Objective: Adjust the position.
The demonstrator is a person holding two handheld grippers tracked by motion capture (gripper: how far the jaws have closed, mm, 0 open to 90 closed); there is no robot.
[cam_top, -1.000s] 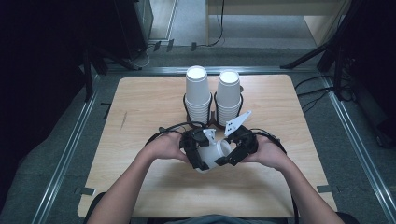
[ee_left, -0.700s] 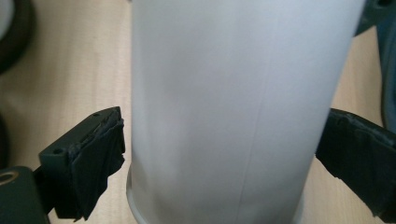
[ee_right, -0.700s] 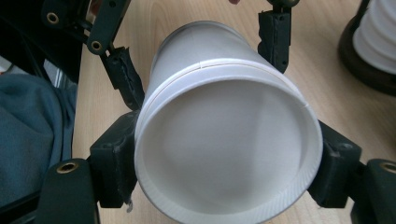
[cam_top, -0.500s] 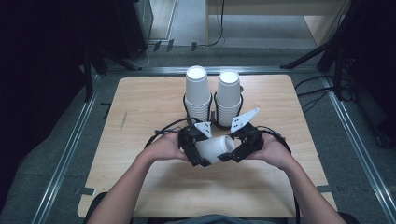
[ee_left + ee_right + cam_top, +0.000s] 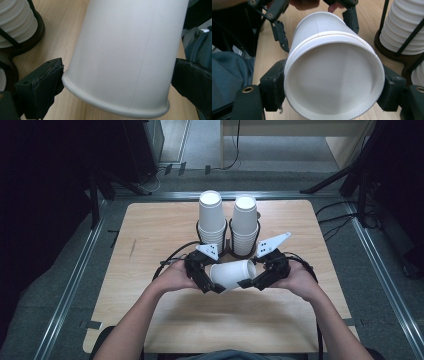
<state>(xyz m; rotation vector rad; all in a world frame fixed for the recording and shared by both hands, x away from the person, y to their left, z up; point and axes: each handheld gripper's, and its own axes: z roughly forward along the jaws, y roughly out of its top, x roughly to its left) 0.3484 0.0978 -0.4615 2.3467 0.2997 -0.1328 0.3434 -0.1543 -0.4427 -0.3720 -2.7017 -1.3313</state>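
Holding a white paper cup (image 5: pixel 231 273) on its side above the surface (image 5: pixel 150 235), between both grippers.
Right gripper (image 5: pixel 253 283) clamps the cup at its rim; left gripper (image 5: pixel 214 287), jaws just opened and now released, flanks the cup's other end. Two cup stacks (image 5: pixel 228 222) stand just behind.

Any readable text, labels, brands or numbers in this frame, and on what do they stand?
None can be read.
The paper cup held between the two tools is plain white, with no print.
The two stacks of white cups in the black holder show no lettering.
The grey plate on the right tool carries small dark dots, not text.
The wooden table bears no labels.
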